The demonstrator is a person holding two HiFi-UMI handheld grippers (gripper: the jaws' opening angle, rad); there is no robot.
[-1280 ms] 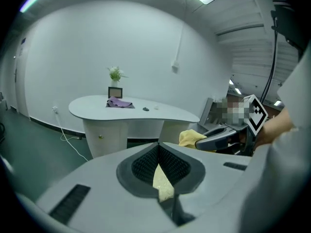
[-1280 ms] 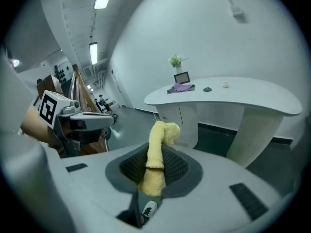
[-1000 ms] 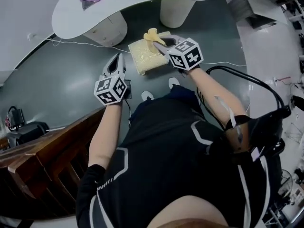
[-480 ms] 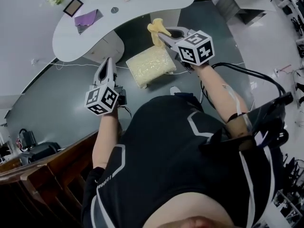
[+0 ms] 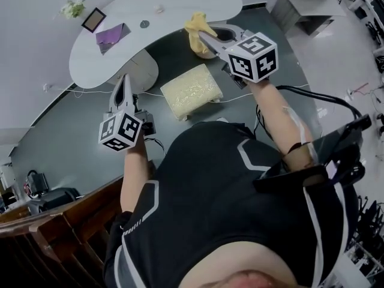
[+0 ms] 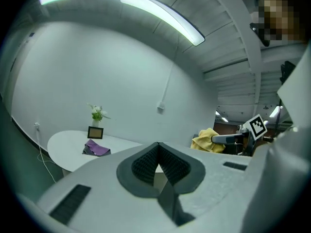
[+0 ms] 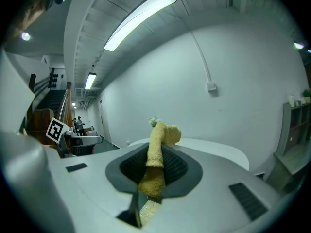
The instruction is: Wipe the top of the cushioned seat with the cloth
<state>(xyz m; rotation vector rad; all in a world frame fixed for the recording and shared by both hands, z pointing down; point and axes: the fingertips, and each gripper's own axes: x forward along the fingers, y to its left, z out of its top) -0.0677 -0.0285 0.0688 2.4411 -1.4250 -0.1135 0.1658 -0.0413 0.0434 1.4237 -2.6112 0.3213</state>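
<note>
The cushioned seat (image 5: pixel 191 90) is a pale yellow padded stool on the dark floor, in front of the person. My right gripper (image 5: pixel 203 36) is raised beyond the seat's far right corner and is shut on a yellow cloth (image 5: pixel 198 30). The cloth (image 7: pixel 158 154) bunches up between its pads, clear of the cushion. It also shows as a yellow lump (image 6: pixel 209 141) in the left gripper view. My left gripper (image 5: pixel 122 81) is held up left of the seat, apart from it. Its jaws are shut, with nothing between them.
A curved white table (image 5: pixel 162 8) stands behind the seat. It carries a purple cloth (image 5: pixel 111 35), a small picture frame (image 5: pixel 95 19) and a flower vase (image 5: pixel 73 8). Its pedestal (image 5: pixel 141 74) is near the left gripper. Wooden furniture (image 5: pixel 48 233) is at the lower left, and a thin cable (image 5: pixel 84 92) crosses the floor.
The right gripper has lifted the cloth off the seat's top, up and away toward the table. The left gripper has moved left, away from the seat.
</note>
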